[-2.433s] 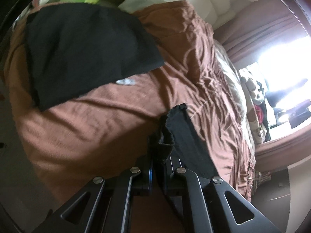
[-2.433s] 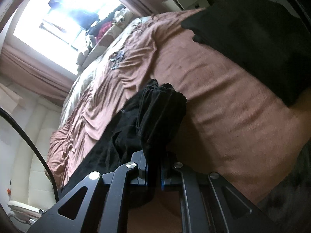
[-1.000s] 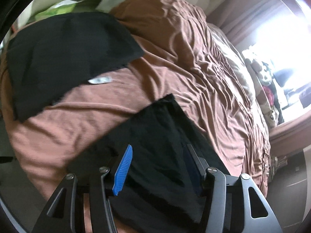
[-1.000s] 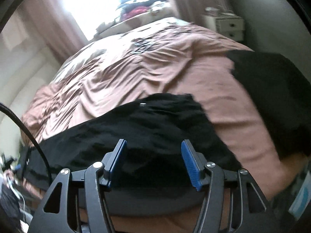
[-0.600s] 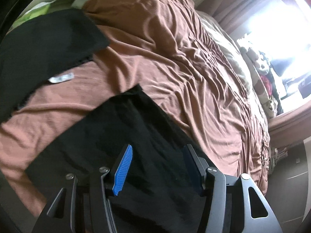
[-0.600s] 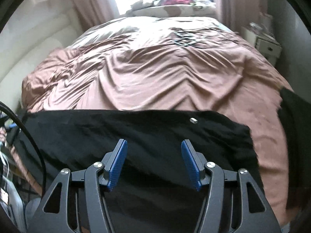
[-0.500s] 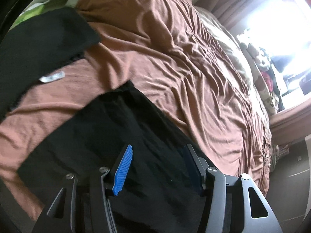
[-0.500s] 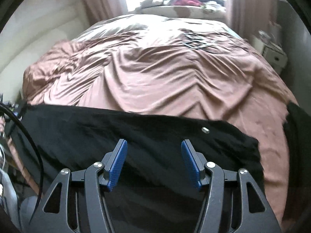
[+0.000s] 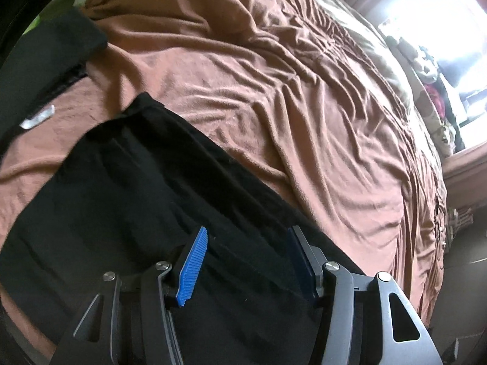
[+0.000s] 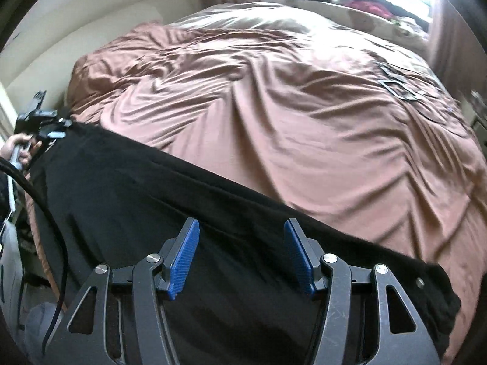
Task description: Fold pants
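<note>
I see the long black fabric pants lying flat on the bed, on the wrinkled brown-pink bed cover, as one long dark strip that passes directly under both of my tools. My left tool has its jaws spread, with only the flat cloth below them and nothing pinched; my right tool is spread in the same way above the other part of the strip. In the right wrist view the strip runs away to the far left of the tool, where I can see a hand holding the other rig. A small metal button shows just to the right of the right tool, so I judge this end is the waist. I think the first step is done: the pants seem laid out lengthwise, probably leg on leg, though the dark cloth hides the layers. What is left, in my judgement, is to take the ends and fold the strip across. Beyond the left tool, up and to the left, another dark garment lies apart.
</note>
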`<state>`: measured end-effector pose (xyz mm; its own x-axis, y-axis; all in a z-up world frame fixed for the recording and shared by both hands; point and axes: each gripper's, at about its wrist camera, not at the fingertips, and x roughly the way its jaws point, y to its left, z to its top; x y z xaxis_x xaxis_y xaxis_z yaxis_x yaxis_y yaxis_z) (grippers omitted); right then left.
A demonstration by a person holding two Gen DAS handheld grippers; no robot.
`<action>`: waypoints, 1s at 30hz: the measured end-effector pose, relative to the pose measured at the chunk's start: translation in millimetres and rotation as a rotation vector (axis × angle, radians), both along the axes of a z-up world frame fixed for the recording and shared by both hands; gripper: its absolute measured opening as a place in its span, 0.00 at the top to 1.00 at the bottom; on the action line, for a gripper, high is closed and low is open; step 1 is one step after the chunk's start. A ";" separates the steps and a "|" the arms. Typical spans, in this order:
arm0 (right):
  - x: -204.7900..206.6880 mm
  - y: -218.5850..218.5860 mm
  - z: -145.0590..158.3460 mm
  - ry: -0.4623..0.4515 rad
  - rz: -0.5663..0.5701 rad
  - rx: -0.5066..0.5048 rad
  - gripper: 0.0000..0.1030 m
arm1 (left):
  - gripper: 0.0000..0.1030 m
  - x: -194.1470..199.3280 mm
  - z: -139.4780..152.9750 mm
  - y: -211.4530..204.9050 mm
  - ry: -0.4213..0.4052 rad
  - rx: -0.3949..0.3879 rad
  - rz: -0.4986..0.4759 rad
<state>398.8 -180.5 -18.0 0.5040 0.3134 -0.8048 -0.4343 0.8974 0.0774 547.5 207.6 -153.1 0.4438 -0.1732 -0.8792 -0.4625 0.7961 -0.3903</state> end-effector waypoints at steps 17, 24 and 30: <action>73.4 89.3 -40.4 0.069 0.297 -0.035 0.48 | 0.53 46.0 -36.8 -4.9 0.170 0.087 0.129; 101.6 121.6 -63.6 0.114 0.368 -0.075 0.53 | 0.64 56.0 -40.9 1.3 0.231 0.101 0.147; 117.7 139.0 -78.8 0.142 0.416 -0.093 0.63 | 0.82 60.2 -39.6 4.7 0.243 0.103 0.141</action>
